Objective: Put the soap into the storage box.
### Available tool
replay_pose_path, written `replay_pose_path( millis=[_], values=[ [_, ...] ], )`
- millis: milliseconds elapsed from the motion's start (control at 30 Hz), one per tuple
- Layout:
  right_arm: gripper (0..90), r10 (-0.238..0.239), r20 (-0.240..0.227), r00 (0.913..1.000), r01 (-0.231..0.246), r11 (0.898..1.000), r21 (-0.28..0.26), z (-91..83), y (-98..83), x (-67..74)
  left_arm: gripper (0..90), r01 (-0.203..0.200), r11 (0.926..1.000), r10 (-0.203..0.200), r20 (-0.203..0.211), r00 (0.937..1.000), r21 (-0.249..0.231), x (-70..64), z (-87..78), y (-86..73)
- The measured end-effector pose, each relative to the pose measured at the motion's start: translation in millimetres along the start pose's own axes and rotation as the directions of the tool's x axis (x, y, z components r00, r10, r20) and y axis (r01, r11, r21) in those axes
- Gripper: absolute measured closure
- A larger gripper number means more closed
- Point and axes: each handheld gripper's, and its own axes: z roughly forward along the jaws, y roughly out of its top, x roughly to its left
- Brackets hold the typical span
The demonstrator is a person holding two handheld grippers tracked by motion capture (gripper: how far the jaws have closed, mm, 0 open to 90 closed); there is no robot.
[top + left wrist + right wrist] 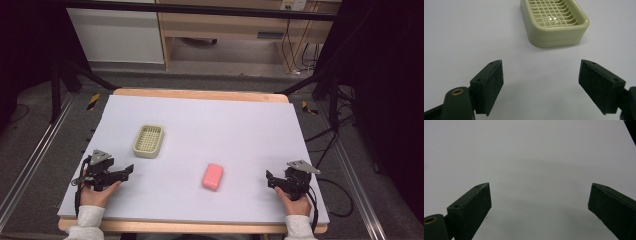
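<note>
Well, soap dish (148, 140) w/ nothing inside; pink soap (212, 176) apart.

A pale green soap dish (149, 140) with a gridded floor is sitting upright and empty on the bench's left half, its long side running away from the person. A pink bar of soap (213, 176) with rounded corners is lying flat nearer the front edge, well apart, to the dish's right.

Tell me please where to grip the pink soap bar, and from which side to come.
Grip the pink soap bar across its two long sides, coming from above. It lies flat, apart from the soap dish, its short width probably fits the open right hand-held gripper.
</note>
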Motion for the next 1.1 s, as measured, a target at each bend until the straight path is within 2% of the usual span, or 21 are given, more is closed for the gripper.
replay_pose_path(
  millis=[433,1100],
  values=[
    [4.5,-0.008,0.007,0.9999,0.008,1.000,-0.002,-1.3,-1.3,0.2,21.9,-0.012,0.9993,0.013,0.026,0.9996,-0.036,-14.0,-5.4,5.5],
    [4.7,-0.030,0.017,0.9994,0.030,1.000,0.005,-1.4,-1.0,2.4,22.3,-0.071,0.9958,0.075,0.073,0.9945,-0.058,-43.7,-8.9,12.0]
  ],
)
